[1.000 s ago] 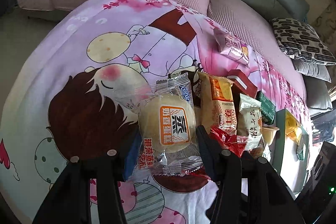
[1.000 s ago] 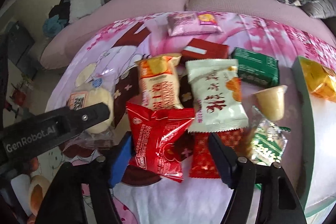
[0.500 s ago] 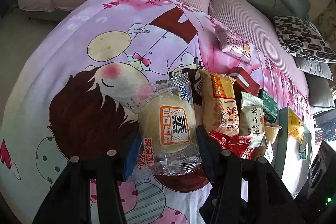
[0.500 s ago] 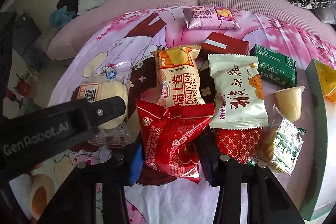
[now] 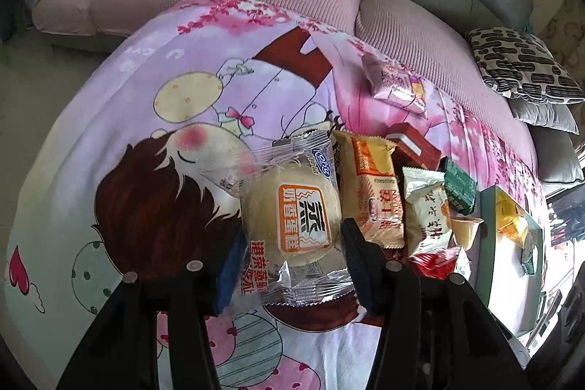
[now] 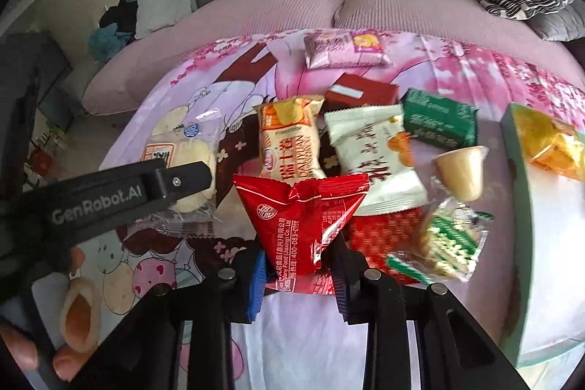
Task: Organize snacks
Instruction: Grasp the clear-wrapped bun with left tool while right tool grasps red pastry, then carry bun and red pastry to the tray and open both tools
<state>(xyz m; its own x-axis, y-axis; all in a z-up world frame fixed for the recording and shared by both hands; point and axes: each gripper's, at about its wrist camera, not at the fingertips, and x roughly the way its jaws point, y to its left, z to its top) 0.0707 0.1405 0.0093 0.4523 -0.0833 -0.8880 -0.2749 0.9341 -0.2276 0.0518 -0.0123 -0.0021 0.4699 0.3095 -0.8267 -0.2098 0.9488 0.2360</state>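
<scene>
Ur right gripper (image 6: 298, 275) is clamped tight, pointing down; left gripper (image 5: 289, 265) angled down w/ jaws part-closed, ur fingers (image 6: 65, 359) on its handle.

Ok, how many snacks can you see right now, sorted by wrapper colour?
Red: 3, red packet, patterned packet, dark red box
Green: 2, green packet, green-and-clear packet
Pink: 1, pink packet
White: 1, white packet
Orange: 1, orange roll packet
Clear: 1, clear-wrapped cake
Yellow: 2, jelly cup, gold packet
Total: 11
</scene>
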